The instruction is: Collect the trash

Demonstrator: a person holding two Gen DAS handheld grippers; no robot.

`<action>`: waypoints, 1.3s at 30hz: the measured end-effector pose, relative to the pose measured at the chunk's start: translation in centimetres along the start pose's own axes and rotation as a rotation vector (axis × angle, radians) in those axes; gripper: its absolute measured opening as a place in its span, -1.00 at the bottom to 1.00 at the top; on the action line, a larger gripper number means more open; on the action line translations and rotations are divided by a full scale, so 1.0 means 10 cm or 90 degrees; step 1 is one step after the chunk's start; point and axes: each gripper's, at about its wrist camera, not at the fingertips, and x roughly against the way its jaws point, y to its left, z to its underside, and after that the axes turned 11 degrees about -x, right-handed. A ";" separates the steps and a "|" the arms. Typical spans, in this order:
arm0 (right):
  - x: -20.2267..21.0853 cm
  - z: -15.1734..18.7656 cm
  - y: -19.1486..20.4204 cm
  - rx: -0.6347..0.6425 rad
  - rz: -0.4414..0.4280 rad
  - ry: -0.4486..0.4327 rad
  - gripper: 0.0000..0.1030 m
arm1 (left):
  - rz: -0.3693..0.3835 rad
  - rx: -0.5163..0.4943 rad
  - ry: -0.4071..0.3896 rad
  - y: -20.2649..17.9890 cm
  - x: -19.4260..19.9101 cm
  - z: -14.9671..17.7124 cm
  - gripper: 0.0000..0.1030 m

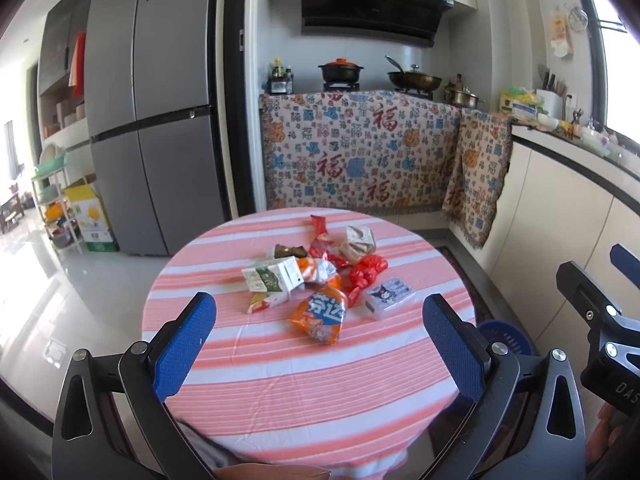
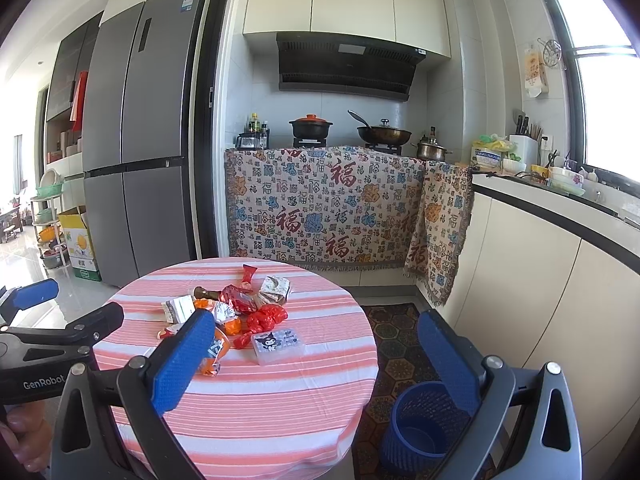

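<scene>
Both the left gripper (image 1: pixel 320 332) and right gripper (image 2: pixel 316 354) hang spread and empty above the round pink-striped table (image 2: pixel 260 412). The crumpled wrapper pile (image 2: pixel 236 312) sits untouched at the table's centre; the blue slatted plastic bin (image 2: pixel 416 428) beside the table looks empty. Nothing collected yet.

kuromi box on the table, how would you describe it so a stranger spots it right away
Find the round table with the pink striped cloth and the pile of wrappers in its middle. At the pile's near right edge, toward the blue bin on the floor, lies a flat clear plastic box. It alone is rigid and rectangular, with a black cartoon character on top.
</scene>
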 end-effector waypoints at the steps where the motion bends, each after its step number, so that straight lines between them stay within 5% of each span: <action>1: 0.00 0.00 0.00 0.000 0.000 0.001 1.00 | 0.000 0.000 0.001 0.00 0.00 0.02 0.99; 27: -0.21 0.14 -0.08 -0.012 -0.001 0.014 1.00 | -0.003 -0.010 0.052 -0.02 -0.27 -0.02 0.99; 39: -0.50 0.32 -0.16 -0.010 -0.021 0.027 1.00 | 0.023 0.007 0.081 0.02 -0.70 0.18 0.99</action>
